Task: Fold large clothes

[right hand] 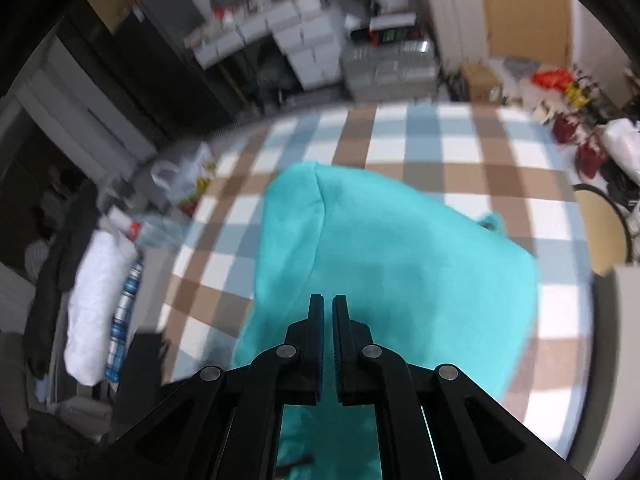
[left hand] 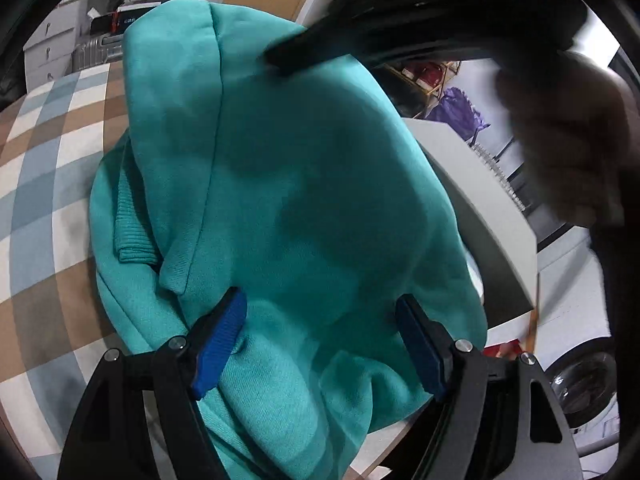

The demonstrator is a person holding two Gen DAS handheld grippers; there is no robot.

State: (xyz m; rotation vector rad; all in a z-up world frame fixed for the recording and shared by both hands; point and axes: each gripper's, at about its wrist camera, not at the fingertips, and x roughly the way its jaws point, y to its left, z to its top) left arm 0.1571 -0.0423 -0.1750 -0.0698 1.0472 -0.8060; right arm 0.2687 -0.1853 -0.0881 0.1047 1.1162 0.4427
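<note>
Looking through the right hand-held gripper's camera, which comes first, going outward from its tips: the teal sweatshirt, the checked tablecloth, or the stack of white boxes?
1. Teal sweatshirt, right under and ahead of the right hand-held gripper.
2. Checked tablecloth, spreading out beyond the sweatshirt.
3. White boxes, stacked past the table's far edge, at the top of the view.

garments: 1 teal hoodie [left hand: 304, 184] | checked tablecloth [right hand: 500, 152]: 1 | grippers: 2
</note>
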